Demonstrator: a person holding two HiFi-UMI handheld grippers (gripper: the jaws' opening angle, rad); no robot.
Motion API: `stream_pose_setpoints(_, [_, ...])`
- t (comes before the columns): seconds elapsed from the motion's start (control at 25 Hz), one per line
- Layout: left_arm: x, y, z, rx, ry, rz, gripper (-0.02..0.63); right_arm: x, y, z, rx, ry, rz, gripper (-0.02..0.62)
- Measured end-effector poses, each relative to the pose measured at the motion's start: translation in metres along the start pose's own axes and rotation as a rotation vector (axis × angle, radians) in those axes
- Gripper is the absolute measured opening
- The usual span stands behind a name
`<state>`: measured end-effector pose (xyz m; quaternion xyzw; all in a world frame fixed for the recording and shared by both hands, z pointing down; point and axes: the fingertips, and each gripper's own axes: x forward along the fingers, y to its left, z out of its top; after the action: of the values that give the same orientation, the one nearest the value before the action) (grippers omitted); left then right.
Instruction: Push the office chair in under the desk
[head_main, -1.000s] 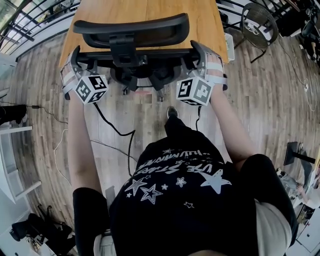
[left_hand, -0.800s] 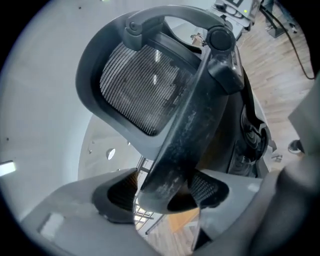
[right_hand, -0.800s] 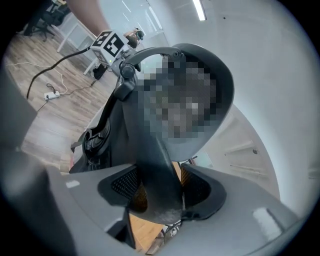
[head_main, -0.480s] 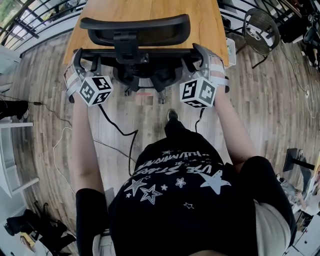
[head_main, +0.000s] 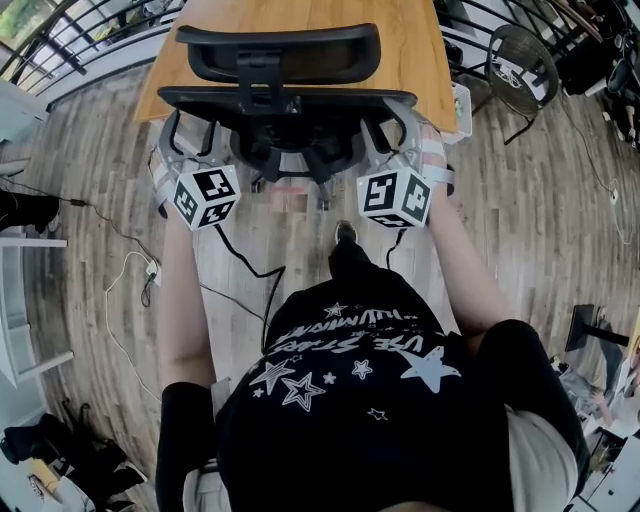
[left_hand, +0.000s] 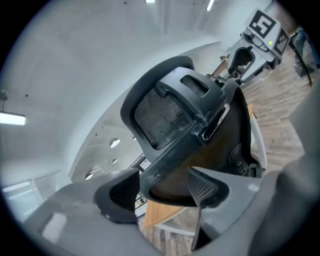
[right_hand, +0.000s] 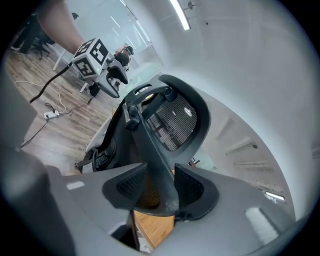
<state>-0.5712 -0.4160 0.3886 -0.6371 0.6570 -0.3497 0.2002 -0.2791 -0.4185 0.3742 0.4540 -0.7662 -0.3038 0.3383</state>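
Office chair (head_main: 270, 95) frame seen as matt black plastic, its panels filled with fine ribbed mesh (woven, slightly see-through), desk (head_main: 400, 40) topped in smooth pale wood, floor (head_main: 540, 200) laid in grey, grained planks.

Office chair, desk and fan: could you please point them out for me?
office chair (head_main: 320, 50): head view, on its headrest.
desk (head_main: 410, 50): head view, on the bare wooden top.
fan (head_main: 518, 55): head view, on the round wire guard.

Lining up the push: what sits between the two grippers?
The office chair's backrest fills the stretch between the left gripper and the right gripper, whose jaws have just been closing on its edge. The head view shows it.
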Motion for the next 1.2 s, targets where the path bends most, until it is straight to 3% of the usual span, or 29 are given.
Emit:
stream_pose_setpoints(0.2, [-0.032,-0.01,0.01,-0.104,-0.038,-0.01,0.278,-0.018,0.0,0.013,0.042,-0.034,-0.025,0.115])
stream_pose_setpoints(0.52, [-0.077,-0.019,0.01,-0.207,-0.062,0.01,0.095,-0.043,0.001,0.03,0.122,-0.08,-0.084,0.003])
stream_pose_setpoints(0.76, [-0.102,-0.029,-0.005,-0.279,-0.02,-0.035,0.003,-0.059,0.019,0.033,0.199,-0.073,-0.022,0.003])
stream_pose_setpoints(1.2, [-0.138,-0.056,-0.011,-0.404,0.001,-0.135,0.003,-0.08,0.052,0.031,0.267,-0.019,0.083,0.002])
